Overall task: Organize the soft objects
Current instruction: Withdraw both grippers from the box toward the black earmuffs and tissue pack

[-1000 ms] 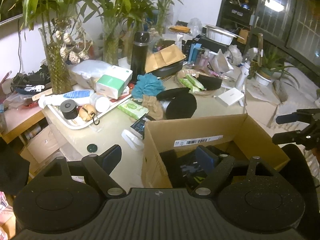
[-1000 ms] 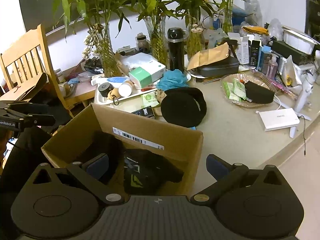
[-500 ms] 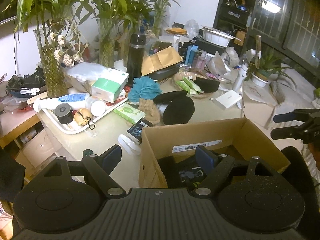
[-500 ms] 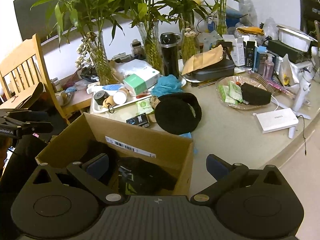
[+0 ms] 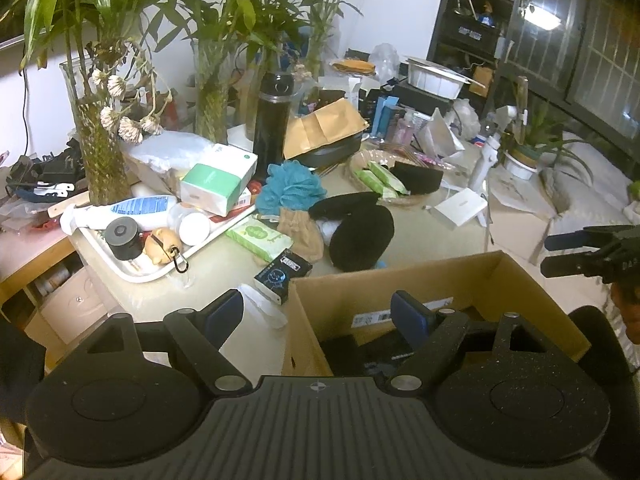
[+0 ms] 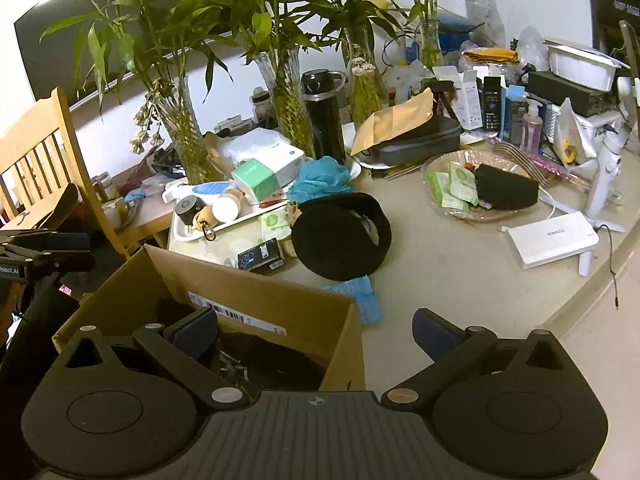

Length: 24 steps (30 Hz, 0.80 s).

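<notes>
You are working over a crowded counter (image 6: 460, 280), and the cardboard box (image 6: 256, 300) at its near edge is already holding dark soft things. Both claws are standing wide open with nothing between the pads: the left claw (image 5: 318, 312) is hovering over the box's left wall, and the right claw (image 6: 316, 330) is straddling its right corner.

The likeliest next pick is the black hat (image 6: 340, 236), lying on the counter just beyond the box, partly over a light blue cloth (image 6: 362, 296). As you are reaching with the right claw, keep the fingers clear of the box rim, come down on the hat's near edge, and pinch a fold rather than the whole crown.

Smaller soft pieces are waiting behind it: the blue bath pouf (image 6: 320, 178) and a tan pouch (image 5: 300, 232). Avoid the small dark carton (image 6: 260, 256) beside the hat.
</notes>
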Each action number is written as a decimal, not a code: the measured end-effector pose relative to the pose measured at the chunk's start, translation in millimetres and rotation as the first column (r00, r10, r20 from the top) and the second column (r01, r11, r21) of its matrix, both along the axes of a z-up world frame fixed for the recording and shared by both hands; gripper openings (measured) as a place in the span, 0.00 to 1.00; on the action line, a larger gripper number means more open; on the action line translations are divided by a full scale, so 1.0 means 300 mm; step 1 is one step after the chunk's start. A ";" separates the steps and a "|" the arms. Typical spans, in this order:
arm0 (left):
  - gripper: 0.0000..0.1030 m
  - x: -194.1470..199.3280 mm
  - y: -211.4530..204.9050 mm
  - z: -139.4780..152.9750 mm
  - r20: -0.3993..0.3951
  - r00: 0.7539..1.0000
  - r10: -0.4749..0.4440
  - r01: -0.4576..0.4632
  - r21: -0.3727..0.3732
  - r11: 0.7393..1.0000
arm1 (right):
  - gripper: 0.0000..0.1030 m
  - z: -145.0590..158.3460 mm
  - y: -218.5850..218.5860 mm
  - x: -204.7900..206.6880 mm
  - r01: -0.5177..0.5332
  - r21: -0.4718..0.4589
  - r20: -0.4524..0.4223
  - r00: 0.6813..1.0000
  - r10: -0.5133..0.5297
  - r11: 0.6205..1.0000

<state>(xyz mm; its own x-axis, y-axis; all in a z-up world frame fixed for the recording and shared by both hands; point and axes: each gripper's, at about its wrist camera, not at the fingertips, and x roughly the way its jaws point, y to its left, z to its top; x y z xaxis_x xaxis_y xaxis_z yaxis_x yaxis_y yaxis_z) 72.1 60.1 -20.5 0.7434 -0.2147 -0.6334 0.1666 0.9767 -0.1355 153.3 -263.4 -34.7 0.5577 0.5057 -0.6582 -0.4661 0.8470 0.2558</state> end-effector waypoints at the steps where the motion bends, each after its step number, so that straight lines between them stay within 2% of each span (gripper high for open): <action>1: 0.79 0.007 0.002 0.000 -0.001 1.000 0.002 -0.002 -0.001 1.000 | 1.00 -0.001 -0.001 0.005 -0.001 0.001 0.001 1.000 0.001 1.000; 24: 0.79 0.186 0.070 -0.016 0.012 0.999 -0.039 0.039 0.003 0.999 | 1.00 -0.069 -0.033 0.207 -0.025 0.022 0.014 1.000 0.024 0.999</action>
